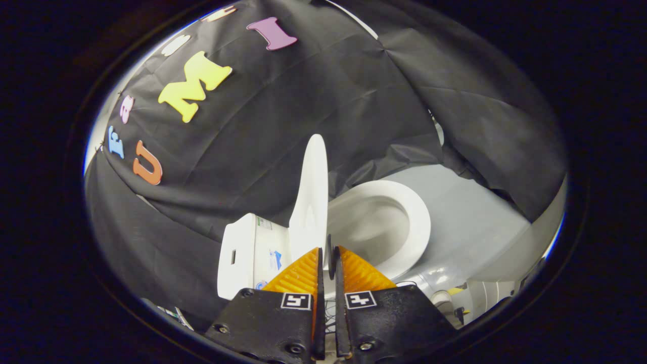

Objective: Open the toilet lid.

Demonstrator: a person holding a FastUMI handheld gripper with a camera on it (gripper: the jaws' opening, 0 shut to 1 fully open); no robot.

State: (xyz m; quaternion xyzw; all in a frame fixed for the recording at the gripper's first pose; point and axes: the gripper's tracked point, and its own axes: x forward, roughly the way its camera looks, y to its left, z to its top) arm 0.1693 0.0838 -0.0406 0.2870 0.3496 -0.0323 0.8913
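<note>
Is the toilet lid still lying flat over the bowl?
No, the lid stands raised on edge just ahead of the nearly closed gripper, leaving the bowl open.

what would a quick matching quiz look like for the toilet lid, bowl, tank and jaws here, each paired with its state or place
Things:
1. toilet lid
2. toilet bowl
3. tank
4. gripper

States:
A. uncovered, seat down around it
B. jaws nearly shut, a thin edge between them
C. raised, standing on edge
D. behind the raised lid, against the black cloth

Pairs: 1-C, 2-A, 3-D, 4-B
</note>
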